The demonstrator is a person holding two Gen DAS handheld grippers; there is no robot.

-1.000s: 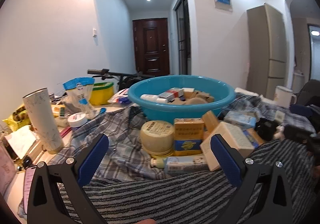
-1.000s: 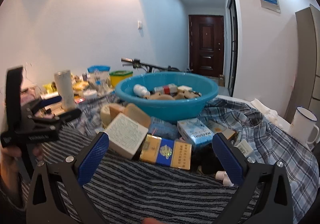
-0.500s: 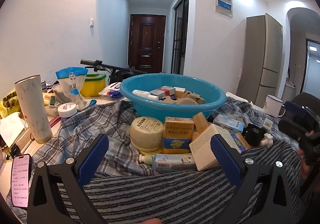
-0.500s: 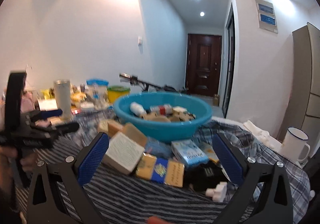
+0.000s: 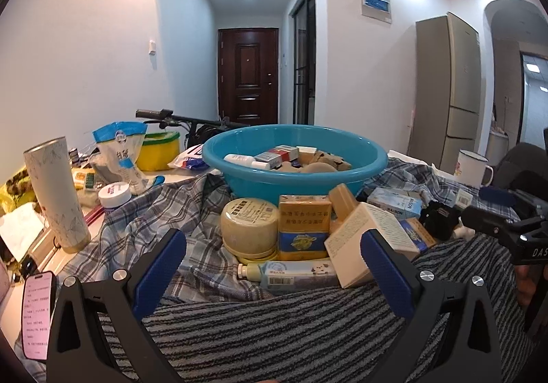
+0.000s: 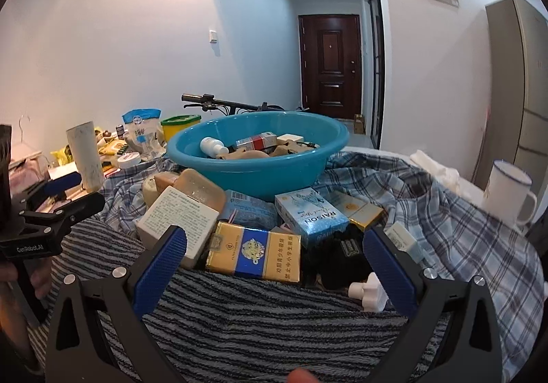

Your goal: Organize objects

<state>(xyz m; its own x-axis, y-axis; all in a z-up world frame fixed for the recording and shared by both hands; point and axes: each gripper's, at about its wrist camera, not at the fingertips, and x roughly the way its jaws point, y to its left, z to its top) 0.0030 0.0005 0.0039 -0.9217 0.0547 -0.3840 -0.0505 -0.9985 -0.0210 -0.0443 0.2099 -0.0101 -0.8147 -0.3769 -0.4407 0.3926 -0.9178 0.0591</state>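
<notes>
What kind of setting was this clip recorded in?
Most likely a lived-in home, at a cluttered table near the entry hallway. A dark wooden front door closes the corridor, a tall fridge stands to the right, and household packets surround a blue plastic basin.

Left gripper and right gripper hover, fingers spread wide.
</notes>
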